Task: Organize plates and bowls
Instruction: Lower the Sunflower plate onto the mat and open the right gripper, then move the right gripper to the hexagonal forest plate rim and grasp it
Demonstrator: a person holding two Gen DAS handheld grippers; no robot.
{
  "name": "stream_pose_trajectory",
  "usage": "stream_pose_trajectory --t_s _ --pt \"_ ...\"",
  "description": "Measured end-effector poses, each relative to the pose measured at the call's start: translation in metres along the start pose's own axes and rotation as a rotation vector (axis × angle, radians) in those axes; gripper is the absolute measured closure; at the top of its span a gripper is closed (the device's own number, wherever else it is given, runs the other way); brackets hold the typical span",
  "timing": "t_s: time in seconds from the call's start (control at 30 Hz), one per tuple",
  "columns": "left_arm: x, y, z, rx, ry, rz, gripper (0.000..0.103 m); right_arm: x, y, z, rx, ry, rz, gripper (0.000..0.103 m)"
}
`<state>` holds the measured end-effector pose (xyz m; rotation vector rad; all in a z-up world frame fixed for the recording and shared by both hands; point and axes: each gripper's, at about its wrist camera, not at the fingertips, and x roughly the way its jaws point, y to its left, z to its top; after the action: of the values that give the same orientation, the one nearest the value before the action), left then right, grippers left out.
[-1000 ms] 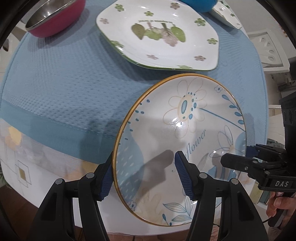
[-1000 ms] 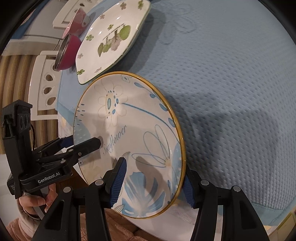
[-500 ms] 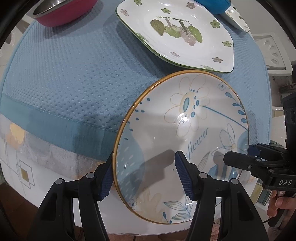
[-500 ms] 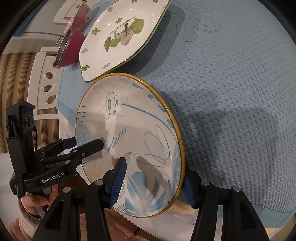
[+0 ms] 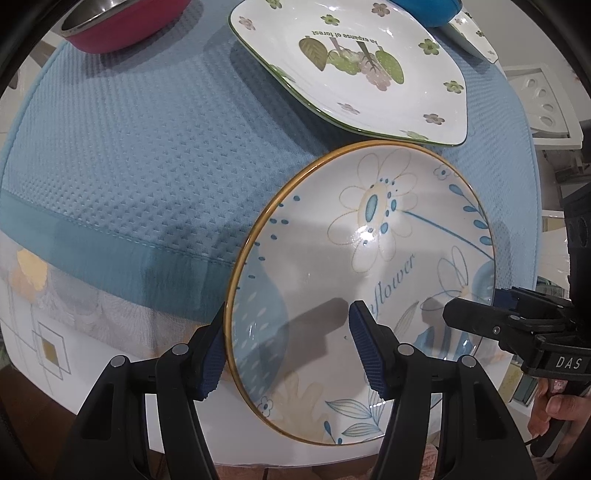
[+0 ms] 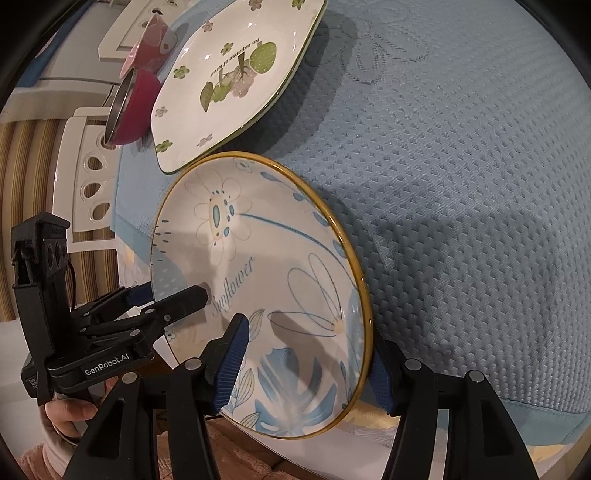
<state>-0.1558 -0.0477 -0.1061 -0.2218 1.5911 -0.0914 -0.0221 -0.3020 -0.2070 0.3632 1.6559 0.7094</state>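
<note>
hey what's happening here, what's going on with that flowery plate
A person holds a gripper in each hand, and both straddle the rim of the round sunflower plate at the near edge of the blue cloth. The left gripper takes one side, the right gripper the other; its fingers have just been opening. The square green-rimmed plate and magenta bowl sit beyond.

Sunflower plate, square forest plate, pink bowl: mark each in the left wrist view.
Sunflower plate (image 5: 369,236), left wrist view, on the painted flower in its centre.
Square forest plate (image 5: 351,55), left wrist view, on the leaf-and-root picture.
Pink bowl (image 5: 122,29), left wrist view, on its outer pink wall.
</note>
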Motion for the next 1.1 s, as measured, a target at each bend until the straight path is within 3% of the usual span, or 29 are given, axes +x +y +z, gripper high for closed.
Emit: stream_pose_trajectory --t_s 0.77,1.1 --pt "-0.002 0.002 0.001 -0.025 0.000 -0.021 0.044 -0.005 -0.009 0.002 0.037 -0.008 0.033 0.044" --pt "-0.040 0.033 0.020 -0.091 -0.077 -0.026 0.039 -0.056 -0.003 0.029 0.019 -0.126 -0.019 0.042"
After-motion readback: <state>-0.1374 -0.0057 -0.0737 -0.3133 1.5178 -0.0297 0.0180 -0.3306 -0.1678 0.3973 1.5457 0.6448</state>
